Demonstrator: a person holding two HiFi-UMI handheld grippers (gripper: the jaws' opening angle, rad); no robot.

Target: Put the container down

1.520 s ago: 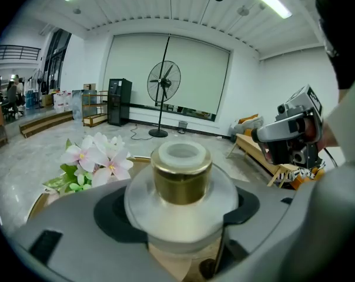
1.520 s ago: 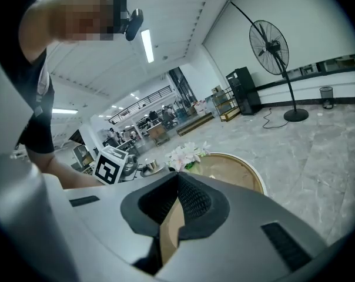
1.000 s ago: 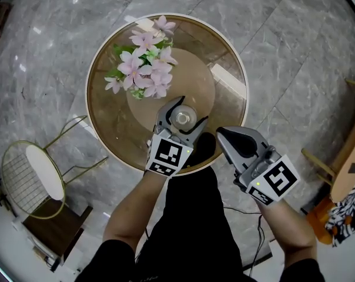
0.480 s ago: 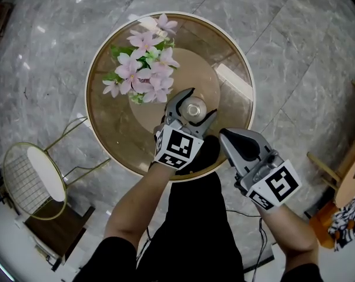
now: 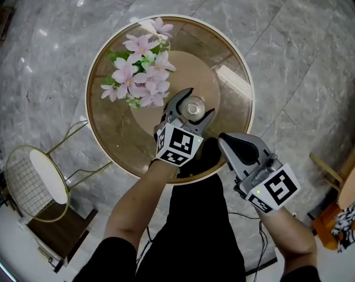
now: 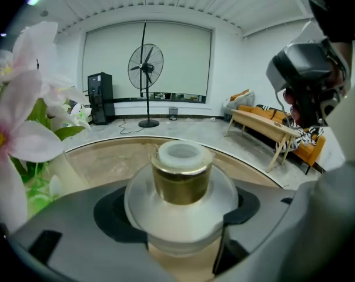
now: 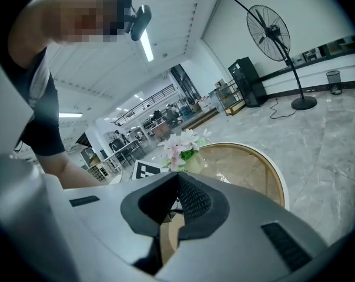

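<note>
Container (image 6: 180,184) with gold collar sits clamped in left gripper (image 5: 196,106) over the tabletop (image 5: 113,116), unreleased; right gripper (image 5: 224,140) hangs clenched, empty.

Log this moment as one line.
left gripper: shut on container | right gripper: shut, empty | container: over table, beside flowers
</note>
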